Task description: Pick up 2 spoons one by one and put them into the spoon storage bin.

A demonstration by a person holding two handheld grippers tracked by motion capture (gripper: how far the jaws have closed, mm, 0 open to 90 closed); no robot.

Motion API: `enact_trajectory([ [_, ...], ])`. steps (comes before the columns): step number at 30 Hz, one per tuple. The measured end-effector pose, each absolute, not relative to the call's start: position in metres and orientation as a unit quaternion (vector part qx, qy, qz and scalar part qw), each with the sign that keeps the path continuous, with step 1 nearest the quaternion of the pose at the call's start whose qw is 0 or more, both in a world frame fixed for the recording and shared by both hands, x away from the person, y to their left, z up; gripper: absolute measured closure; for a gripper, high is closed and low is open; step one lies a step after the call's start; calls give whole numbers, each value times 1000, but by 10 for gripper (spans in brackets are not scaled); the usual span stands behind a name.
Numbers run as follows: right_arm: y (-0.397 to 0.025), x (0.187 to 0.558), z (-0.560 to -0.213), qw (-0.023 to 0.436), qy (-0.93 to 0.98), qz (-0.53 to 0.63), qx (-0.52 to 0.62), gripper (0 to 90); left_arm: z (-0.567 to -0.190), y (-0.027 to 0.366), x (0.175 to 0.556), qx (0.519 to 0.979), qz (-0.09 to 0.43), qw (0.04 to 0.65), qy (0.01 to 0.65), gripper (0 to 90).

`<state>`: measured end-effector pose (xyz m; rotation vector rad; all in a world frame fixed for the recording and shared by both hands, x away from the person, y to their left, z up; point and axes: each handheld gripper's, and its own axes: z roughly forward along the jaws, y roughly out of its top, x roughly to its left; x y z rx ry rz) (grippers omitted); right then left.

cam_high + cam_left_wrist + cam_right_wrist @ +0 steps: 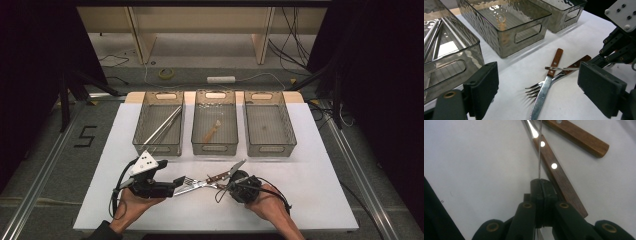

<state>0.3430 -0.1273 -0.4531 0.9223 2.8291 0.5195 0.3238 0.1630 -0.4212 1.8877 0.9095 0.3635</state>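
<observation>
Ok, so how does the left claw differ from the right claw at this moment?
The left claw stands wide open, with nothing between its black pads; the right claw is shut on a thin metal strip, seen edge-on. The left claw faces the tines of the wooden-handled steel fork and the blade of the wooden-handled knife; the right claw sits at their handle ends. Both are black and low over the white table.

Each hand-held gripper is black with brass pivot screws; black cables trail; dark sleeve.
</observation>
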Motion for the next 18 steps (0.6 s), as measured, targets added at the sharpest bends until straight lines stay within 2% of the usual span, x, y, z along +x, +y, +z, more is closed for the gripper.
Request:
enact_trajectory([
  [9,-127,342,-451,61,939,167,293,900,-421,163,324,776,151,486,373,167],
  [18,-134,347,-432,69,936,193,288,900,-420,166,324,770,154,494,373,167],
])
